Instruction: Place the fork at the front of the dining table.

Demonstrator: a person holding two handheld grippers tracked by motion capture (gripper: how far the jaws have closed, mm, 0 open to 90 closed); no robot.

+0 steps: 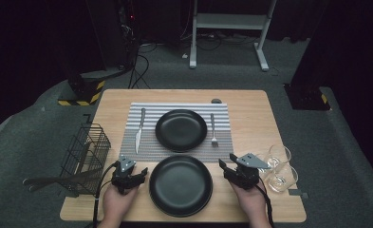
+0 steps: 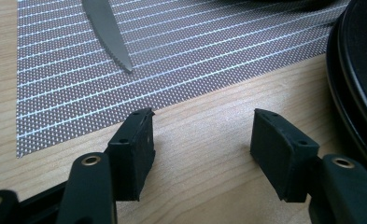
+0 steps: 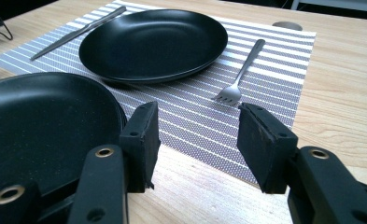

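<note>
Near plate [image 1: 180,185] cut off in both gripper views, left gripper [image 2: 201,133] and right gripper [image 3: 197,126] fingers apart, empty

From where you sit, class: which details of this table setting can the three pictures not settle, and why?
- Wire basket, high view: its contents are dark, small and tangled with the wires.
- Knife, left gripper view: the handle is cut off by the top edge.
- Near plate, right gripper view: the left part is cut off by the edge.
- Glasses, high view: too small to tell whether they touch.
</note>
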